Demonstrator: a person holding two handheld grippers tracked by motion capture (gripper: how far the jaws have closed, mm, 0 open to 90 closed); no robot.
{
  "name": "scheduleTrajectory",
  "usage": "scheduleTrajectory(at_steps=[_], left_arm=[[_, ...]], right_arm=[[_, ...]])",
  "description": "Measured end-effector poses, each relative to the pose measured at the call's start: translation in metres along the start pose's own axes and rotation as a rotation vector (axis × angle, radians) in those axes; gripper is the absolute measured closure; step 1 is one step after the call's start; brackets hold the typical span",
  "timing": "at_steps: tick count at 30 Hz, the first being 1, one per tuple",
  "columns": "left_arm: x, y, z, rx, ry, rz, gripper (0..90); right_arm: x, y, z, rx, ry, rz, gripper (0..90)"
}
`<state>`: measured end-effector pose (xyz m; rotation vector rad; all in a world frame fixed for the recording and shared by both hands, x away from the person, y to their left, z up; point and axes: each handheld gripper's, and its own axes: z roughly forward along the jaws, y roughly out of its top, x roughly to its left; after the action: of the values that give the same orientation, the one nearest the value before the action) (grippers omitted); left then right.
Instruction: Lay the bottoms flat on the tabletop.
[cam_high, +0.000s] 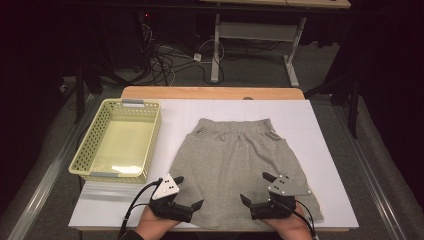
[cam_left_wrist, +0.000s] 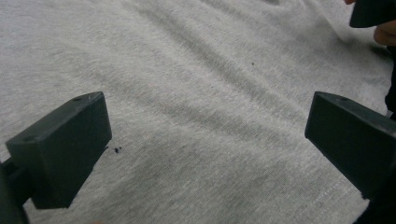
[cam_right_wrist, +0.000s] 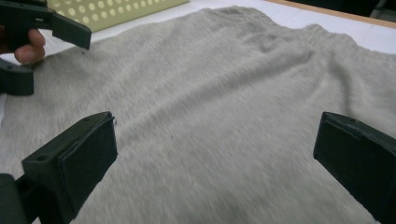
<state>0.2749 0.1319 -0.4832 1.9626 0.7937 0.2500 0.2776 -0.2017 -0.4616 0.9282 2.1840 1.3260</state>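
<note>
A grey skirt (cam_high: 237, 160) with an elastic waistband lies flat on the white mat, waistband at the far side, hem toward me. My left gripper (cam_high: 188, 192) hovers open over the hem's left part; grey cloth (cam_left_wrist: 205, 121) spans the gap between its jaws. My right gripper (cam_high: 255, 187) is open over the hem's right part, with the same skirt (cam_right_wrist: 219, 107) between its jaws. Neither holds anything. In the right gripper view the left gripper (cam_right_wrist: 28, 42) appears at the upper left, held by a hand.
A pale yellow perforated basket (cam_high: 86, 145) stands on the mat (cam_high: 325, 150) to the skirt's left, also seen as the basket (cam_right_wrist: 116, 9) in the right gripper view. A wooden table edge (cam_high: 210, 93) lies beyond. Cables and a desk frame are on the floor behind.
</note>
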Motion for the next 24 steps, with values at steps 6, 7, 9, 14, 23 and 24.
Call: scheduleTrajectory(at_steps=[6, 7, 9, 14, 23, 24], left_arm=[[0.0, 0.0, 0.0, -0.003, 0.002, -0.001, 0.1], [0.0, 0.0, 0.0, -0.002, 0.001, 0.0, 0.1], [0.0, 0.0, 0.0, -0.002, 0.0, 0.001, 0.4], [0.0, 0.0, 0.0, -0.001, -0.004, 0.003, 0.8], [0.001, -0.001, -0.011, -0.056, 0.003, -0.02, 0.8], [0.001, -0.001, -0.015, -0.064, 0.011, -0.022, 0.8]], right_arm=[[0.003, 0.015, 0.02, -0.003, 0.019, -0.003, 0.0], [0.003, 0.017, 0.024, -0.007, 0.022, -0.006, 0.0], [0.004, 0.022, 0.031, -0.013, 0.032, -0.005, 0.0], [0.007, 0.032, 0.049, -0.021, 0.057, -0.018, 0.0], [0.012, 0.031, 0.055, -0.047, 0.09, -0.025, 0.0], [0.013, 0.031, 0.055, -0.047, 0.09, -0.032, 0.0]])
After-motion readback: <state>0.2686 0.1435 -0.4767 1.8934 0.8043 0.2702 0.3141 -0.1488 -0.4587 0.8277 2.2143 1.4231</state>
